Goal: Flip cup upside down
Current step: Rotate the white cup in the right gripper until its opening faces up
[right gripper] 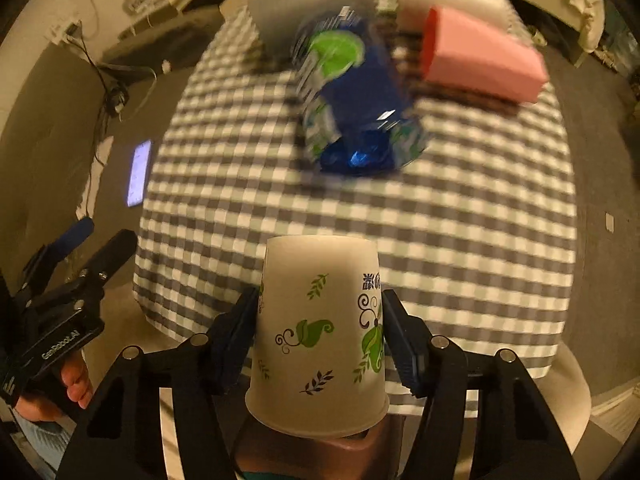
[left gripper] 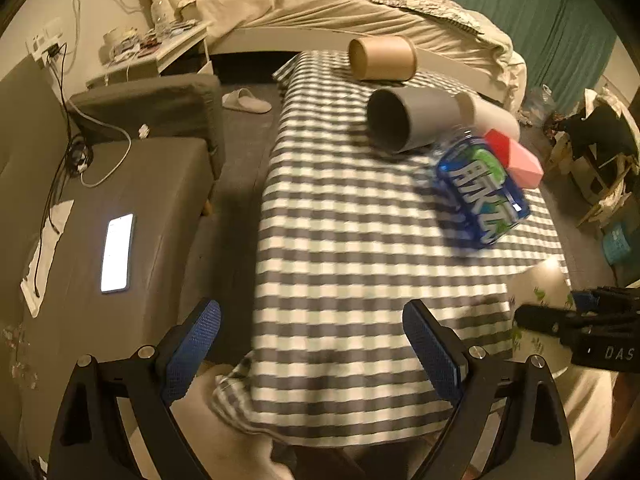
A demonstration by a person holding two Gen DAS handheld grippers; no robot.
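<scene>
The right gripper (right gripper: 318,320) has its fingers clamped on the white paper cup with green leaf print (right gripper: 320,328), rim toward the camera at 6 o'clock, base pointing to 12, above the near edge of the grey-and-white checked tabletop (right gripper: 460,240). The left gripper (left gripper: 312,356), fingers apart and empty, is farther off. A blue plastic bottle (right gripper: 356,100) and pink box (right gripper: 480,56) lie at 12 to 1 o'clock, well apart.

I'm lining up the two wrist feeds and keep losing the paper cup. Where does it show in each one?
Left wrist: the paper cup is at the right edge, partly hidden behind the right gripper.
Right wrist: bottom centre, the cup sits clamped between that gripper's fingers.
Shared landmark: the blue bottle lying on the checked cloth.
</scene>
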